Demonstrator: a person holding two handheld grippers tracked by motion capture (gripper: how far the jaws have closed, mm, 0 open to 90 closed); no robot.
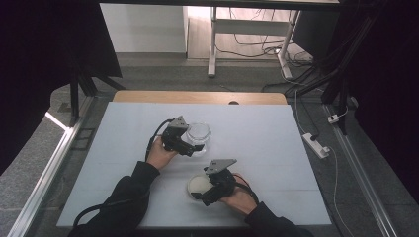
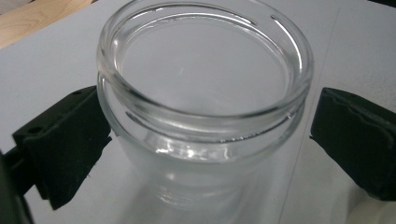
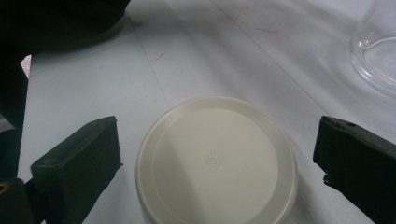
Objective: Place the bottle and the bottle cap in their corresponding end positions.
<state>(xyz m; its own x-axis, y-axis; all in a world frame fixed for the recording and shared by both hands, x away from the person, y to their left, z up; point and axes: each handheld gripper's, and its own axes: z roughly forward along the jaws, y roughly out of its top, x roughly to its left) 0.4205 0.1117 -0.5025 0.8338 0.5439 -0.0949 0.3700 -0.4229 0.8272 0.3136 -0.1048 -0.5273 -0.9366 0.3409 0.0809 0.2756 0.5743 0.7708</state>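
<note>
A clear glass jar [image 1: 199, 134] stands upright and uncapped on the white table mat [image 1: 257, 143]. In the left gripper view the jar [image 2: 205, 107] sits between the two black jaws, which stand on either side of it with small gaps, so my left gripper [image 1: 193, 149] is open around it. A round cream lid [image 1: 198, 185] lies flat on the mat nearer the person. In the right gripper view the lid [image 3: 217, 161] lies between the spread jaws without touching them. My right gripper [image 1: 205, 193] is open over it.
The mat covers a wooden table whose far edge [image 1: 197, 97] shows. Cables and a power strip [image 1: 316, 144] lie on the floor at the right. A white desk frame [image 1: 212, 44] stands beyond the table. Metal rails run along both sides.
</note>
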